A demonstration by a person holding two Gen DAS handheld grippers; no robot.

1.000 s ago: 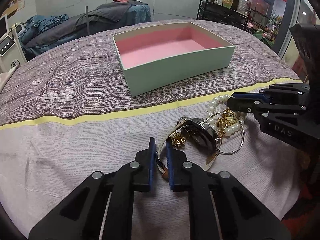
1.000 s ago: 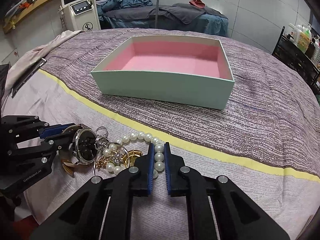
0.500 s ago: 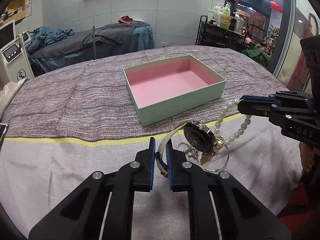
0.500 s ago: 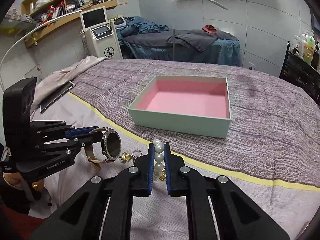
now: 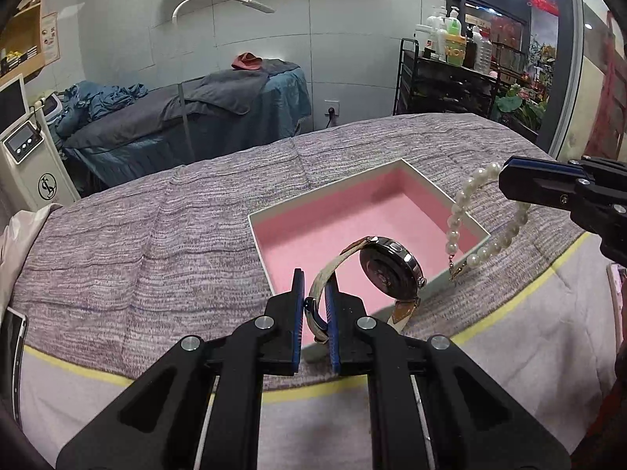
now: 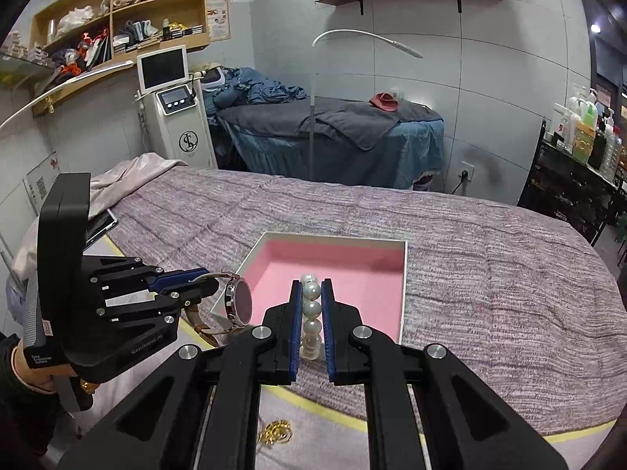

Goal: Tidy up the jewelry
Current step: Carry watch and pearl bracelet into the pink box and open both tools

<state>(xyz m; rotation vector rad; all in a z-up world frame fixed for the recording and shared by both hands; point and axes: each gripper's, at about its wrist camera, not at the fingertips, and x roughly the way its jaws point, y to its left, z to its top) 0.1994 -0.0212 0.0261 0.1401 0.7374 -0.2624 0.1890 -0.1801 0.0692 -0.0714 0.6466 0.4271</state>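
Observation:
A pale green box with a pink lining (image 5: pixel 333 235) (image 6: pixel 345 274) sits on the striped bedspread. My left gripper (image 5: pixel 314 297) is shut on the strap of a wristwatch (image 5: pixel 390 268) and holds it in the air over the box's near edge; the watch also shows in the right wrist view (image 6: pixel 239 299). My right gripper (image 6: pixel 311 305) is shut on a pearl bracelet (image 6: pixel 311 313), which hangs in the air by the box's right side in the left wrist view (image 5: pixel 462 211). The right gripper shows there too (image 5: pixel 509 178).
A gold chain (image 6: pixel 276 432) lies on the pale sheet below my right gripper. A tablet (image 5: pixel 17 344) lies at the left edge of the bed. A treatment bed (image 6: pixel 333 133), a white machine (image 6: pixel 176 117) and a bottle rack (image 5: pixel 450 78) stand beyond.
Both grippers have lifted off the jewelry pile and moved up toward the box, the left carrying the watch and the right carrying the pearl bracelet.

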